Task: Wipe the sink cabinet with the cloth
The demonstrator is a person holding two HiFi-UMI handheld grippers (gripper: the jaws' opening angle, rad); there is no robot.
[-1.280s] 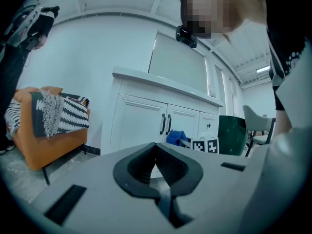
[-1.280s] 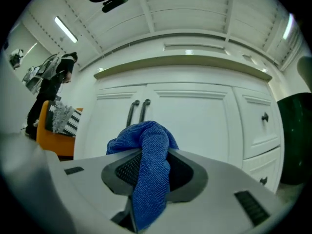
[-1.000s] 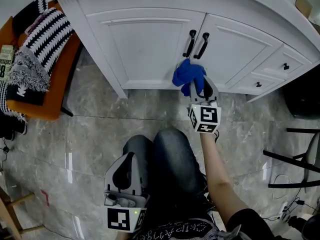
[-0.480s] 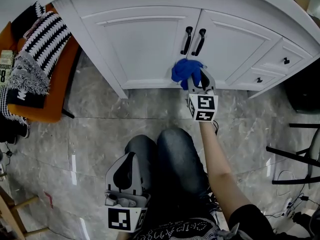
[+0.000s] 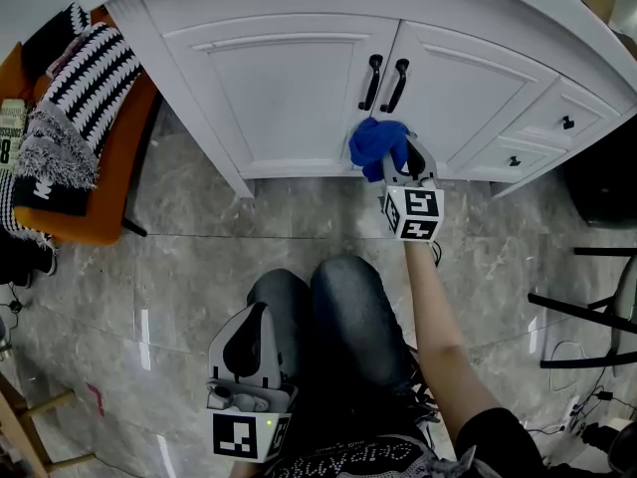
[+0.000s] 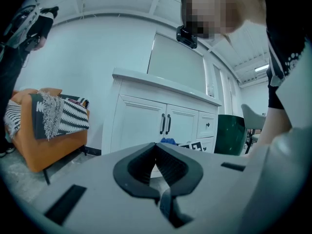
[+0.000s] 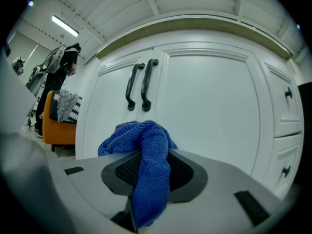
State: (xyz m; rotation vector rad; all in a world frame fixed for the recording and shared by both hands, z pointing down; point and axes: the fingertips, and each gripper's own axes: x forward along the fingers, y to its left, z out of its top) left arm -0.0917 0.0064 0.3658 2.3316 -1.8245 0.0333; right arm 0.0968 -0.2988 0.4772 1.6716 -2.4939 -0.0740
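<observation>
Right gripper view shows the right tool (image 7: 155,174) clamped on the blue cloth (image 7: 146,145), a thick fold of it pinched between the jaws and a loose bunch spilling over their tips toward the white sink cabinet (image 7: 209,96). In the head view that bunch sits low on the cabinet front, below the two black handles (image 5: 385,84) and near the seam where the two doors meet; whether the fabric actually presses the paint or hangs just off it cannot be told. The left tool (image 6: 157,167) rests down by the person's knee, well apart from the cabinet, its jaws closed together with nothing between them. The wiping step looks to be in hand, on the lower edge of the doors. The next stroke probably calls for pushing the bunched end flat against the panel and sweeping sideways or upward, steering round the handles so the cloth does not snag and pull from the grip.
</observation>
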